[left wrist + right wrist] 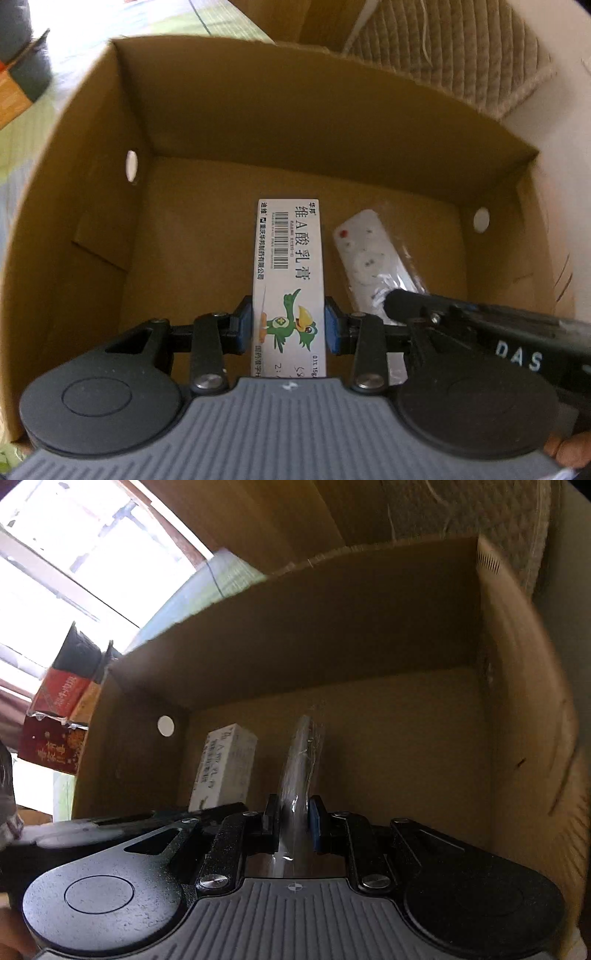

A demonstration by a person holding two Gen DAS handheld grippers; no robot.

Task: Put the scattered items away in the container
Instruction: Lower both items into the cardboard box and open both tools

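The left gripper clamped a white rectangular ointment carton printed with a green bird, its near end hidden by the gripper body. Just beside it, the right gripper pinched a white plastic-wrapped remote control edge-on, details blurred. Both hung inside the open brown cardboard box, with bare floor on either side.

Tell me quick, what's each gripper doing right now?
Left gripper: closed on the white ointment box.
Right gripper: closed on the plastic-wrapped remote.
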